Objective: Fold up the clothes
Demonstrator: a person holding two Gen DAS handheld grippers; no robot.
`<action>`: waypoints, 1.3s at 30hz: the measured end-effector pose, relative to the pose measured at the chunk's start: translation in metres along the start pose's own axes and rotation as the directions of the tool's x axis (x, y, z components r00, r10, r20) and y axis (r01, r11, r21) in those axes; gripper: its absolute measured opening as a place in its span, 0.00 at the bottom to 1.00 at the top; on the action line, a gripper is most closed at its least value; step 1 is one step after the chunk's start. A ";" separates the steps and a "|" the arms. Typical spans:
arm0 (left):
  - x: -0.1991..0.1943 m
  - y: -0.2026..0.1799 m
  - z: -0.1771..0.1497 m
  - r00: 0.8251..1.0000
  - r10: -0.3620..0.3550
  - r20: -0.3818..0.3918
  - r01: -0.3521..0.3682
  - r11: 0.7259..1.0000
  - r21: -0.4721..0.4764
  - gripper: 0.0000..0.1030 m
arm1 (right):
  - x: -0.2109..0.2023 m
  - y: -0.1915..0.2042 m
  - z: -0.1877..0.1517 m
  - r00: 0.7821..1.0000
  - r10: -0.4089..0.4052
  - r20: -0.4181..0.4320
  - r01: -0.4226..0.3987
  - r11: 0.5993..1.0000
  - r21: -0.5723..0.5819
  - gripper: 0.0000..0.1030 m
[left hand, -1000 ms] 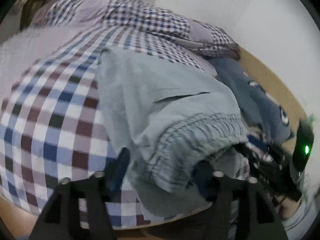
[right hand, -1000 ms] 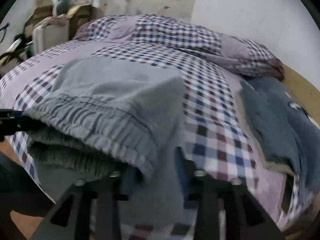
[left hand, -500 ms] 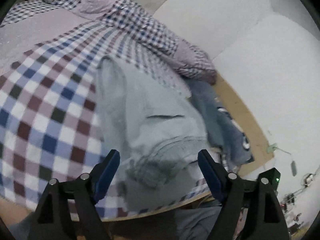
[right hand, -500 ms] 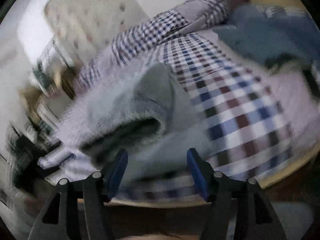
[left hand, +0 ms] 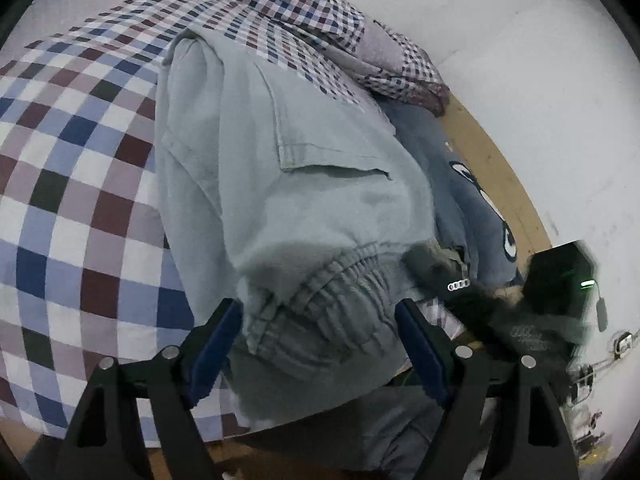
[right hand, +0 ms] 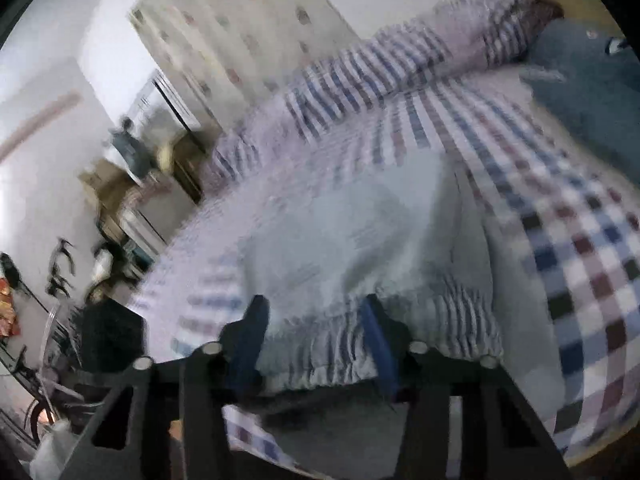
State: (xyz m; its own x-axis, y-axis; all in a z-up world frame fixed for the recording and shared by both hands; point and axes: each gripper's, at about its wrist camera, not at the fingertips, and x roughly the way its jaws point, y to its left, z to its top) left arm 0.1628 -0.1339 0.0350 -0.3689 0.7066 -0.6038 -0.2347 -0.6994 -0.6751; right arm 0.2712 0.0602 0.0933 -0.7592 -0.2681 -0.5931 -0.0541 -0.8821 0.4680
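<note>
Light grey trousers (left hand: 288,184) with an elastic waistband and a back pocket lie folded on the checked bedspread (left hand: 68,168), waistband at the near edge of the bed. My left gripper (left hand: 318,340) is open, its blue-padded fingers either side of the waistband, not pinching it. In the blurred right wrist view the same trousers (right hand: 360,232) lie ahead. My right gripper (right hand: 316,336) is open around the waistband's edge (right hand: 420,332).
A dark blue garment with a cartoon print (left hand: 468,200) lies beside the trousers, also seen in the right wrist view (right hand: 592,92). A checked pillow (left hand: 320,12) sits at the head. A wooden bed edge (left hand: 496,160), white wall and cluttered furniture (right hand: 120,184) surround the bed.
Both grippers have let go of the waistband and opened. The trousers have dropped onto the bed. The right gripper has swung and tilted, blurring its view.
</note>
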 end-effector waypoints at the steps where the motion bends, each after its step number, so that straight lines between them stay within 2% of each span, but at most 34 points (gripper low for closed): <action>1: -0.005 0.004 0.001 1.000 0.002 0.020 -0.002 1.000 -0.020 0.80 | 0.003 -0.006 -0.004 1.000 -0.010 -0.015 0.010 1.000 0.015 0.33; 5: -0.036 0.027 0.006 0.992 0.017 0.129 0.001 0.991 -0.135 0.80 | 0.006 -0.033 -0.013 0.998 0.016 -0.056 -0.010 0.995 0.102 0.15; 9: -0.045 0.047 0.018 0.981 0.031 0.193 0.008 0.980 -0.200 0.81 | 0.006 -0.042 -0.010 0.996 0.037 -0.082 -0.030 0.995 0.091 0.15; 12: -0.029 0.064 0.031 0.986 0.014 0.163 0.026 0.970 -0.241 0.82 | 0.003 -0.041 -0.012 0.996 0.040 -0.082 -0.035 0.997 0.062 0.17; 15: -0.010 0.072 0.039 0.992 -0.004 0.123 0.034 0.969 -0.243 0.82 | 0.004 -0.042 -0.011 0.996 0.047 -0.080 -0.042 0.996 0.074 0.18; 20: 0.024 0.087 0.051 0.996 -0.076 0.051 0.087 0.958 -0.274 0.82 | 0.003 -0.035 -0.007 0.995 0.059 -0.086 -0.055 0.997 0.046 0.36; 25: 0.049 0.085 0.059 0.994 -0.100 0.040 0.107 0.961 -0.256 0.87 | 0.004 -0.033 -0.002 0.995 0.050 -0.092 -0.049 0.999 0.013 0.37; 31: 0.066 0.085 0.080 0.992 -0.126 0.023 0.128 0.969 -0.209 0.87 | 0.002 -0.035 0.002 0.991 0.084 -0.101 -0.084 0.996 0.004 0.37; 33: 0.072 0.085 0.089 0.990 -0.137 0.011 0.137 0.971 -0.197 0.88 | -0.002 -0.036 0.006 0.989 0.097 -0.108 -0.099 0.995 -0.008 0.42; 35: 0.079 0.085 0.097 0.989 -0.148 -0.001 0.146 0.971 -0.187 0.88 | -0.009 -0.036 0.013 0.985 0.122 -0.120 -0.127 0.991 -0.033 0.58; 37: 0.084 0.087 0.100 0.987 -0.158 -0.005 0.155 0.971 -0.182 0.88 | -0.019 -0.038 0.025 0.982 0.138 -0.130 -0.148 0.986 -0.079 0.67; 38: 0.087 0.088 0.102 0.987 -0.161 -0.006 0.158 0.971 -0.179 0.88 | -0.025 -0.042 0.031 0.983 0.130 -0.130 -0.144 0.985 -0.098 0.79; 39: 0.090 0.087 0.104 0.987 -0.162 -0.009 0.158 0.971 -0.181 0.88 | -0.030 -0.047 0.039 0.986 0.114 -0.122 -0.128 0.985 -0.112 0.85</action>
State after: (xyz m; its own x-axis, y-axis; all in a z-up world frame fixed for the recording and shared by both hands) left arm 0.0159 -0.1428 -0.0340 -0.3181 0.8117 -0.4898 -0.1238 -0.5478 -0.8274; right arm 0.2716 0.1247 0.1149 -0.6755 -0.4123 -0.6113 0.1165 -0.8783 0.4637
